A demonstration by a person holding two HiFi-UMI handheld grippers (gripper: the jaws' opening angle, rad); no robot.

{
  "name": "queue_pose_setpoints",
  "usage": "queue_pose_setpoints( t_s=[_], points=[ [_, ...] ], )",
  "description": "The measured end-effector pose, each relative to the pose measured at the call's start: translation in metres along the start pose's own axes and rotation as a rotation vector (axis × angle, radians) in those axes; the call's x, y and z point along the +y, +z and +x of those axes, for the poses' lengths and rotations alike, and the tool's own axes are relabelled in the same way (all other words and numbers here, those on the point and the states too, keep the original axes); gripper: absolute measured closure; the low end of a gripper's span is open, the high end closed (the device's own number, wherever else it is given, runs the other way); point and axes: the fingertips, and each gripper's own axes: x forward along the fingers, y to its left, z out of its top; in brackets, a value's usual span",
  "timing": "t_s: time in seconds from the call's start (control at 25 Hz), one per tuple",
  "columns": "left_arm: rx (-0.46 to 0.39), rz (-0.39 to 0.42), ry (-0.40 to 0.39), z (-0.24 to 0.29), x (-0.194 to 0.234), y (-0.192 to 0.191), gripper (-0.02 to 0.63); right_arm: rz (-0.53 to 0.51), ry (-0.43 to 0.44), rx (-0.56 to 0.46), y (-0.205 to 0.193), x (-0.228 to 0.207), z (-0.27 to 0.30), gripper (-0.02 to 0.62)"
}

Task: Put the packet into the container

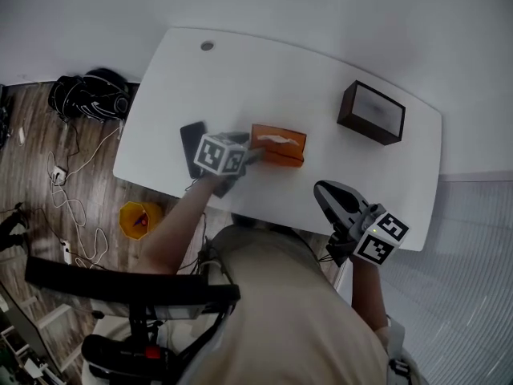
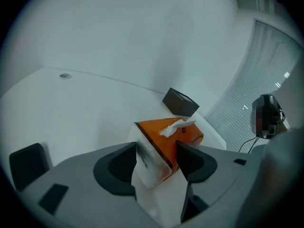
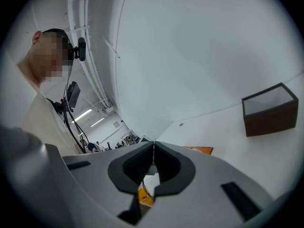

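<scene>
Beige-shirted person's torso [image 1: 280, 311] fills the near foreground. Just beyond it, the right gripper [image 1: 325, 192] hangs by the near edge of the white table [image 1: 272, 70], its jaws closed on nothing. The left gripper [image 1: 256, 156] stands open around the left end of the orange tissue packet [image 1: 278, 145]. This packet lies mid-table, well left of the dark brown open-topped box container [image 1: 370, 112].

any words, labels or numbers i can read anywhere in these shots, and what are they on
Nothing legible anywhere.
orange packet: a dark mark on top, too blurred to read.
left marker cube and right marker cube: square patterns only, no letters.
</scene>
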Motion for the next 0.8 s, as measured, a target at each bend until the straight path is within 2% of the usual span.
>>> queue_pose_setpoints(
  t_s=[0.2, 0.48, 0.6, 0.72, 0.76, 0.8],
  points=[
    [-0.001, -0.044, -0.022, 0.0, -0.001, 0.0, 0.41, 0.045, -0.026, -0.017, -0.006, -0.018, -0.009, 0.578],
    [0.004, -0.096, -0.067, -0.014, -0.011, -0.006, 0.457, 0.077, -0.059, 0.047, -0.025, -0.032, 0.001, 0.578],
    [-0.044, -0.152, -0.104, -0.024, -0.019, -0.003, 0.46, 0.114, -0.112, 0.074, -0.039, -0.048, -0.002, 0.578],
    [-0.102, -0.131, -0.136, -0.038, -0.033, 0.015, 0.46, 0.199, -0.186, 0.055, -0.048, -0.073, -0.008, 0.572],
    [-0.116, -0.106, -0.143, -0.042, -0.039, 0.022, 0.46, 0.245, -0.187, 0.044, -0.049, -0.079, -0.009, 0.475],
    [-0.128, -0.078, -0.151, -0.046, -0.045, 0.028, 0.46, 0.297, -0.177, 0.032, -0.05, -0.083, -0.009, 0.325]
  ],
)
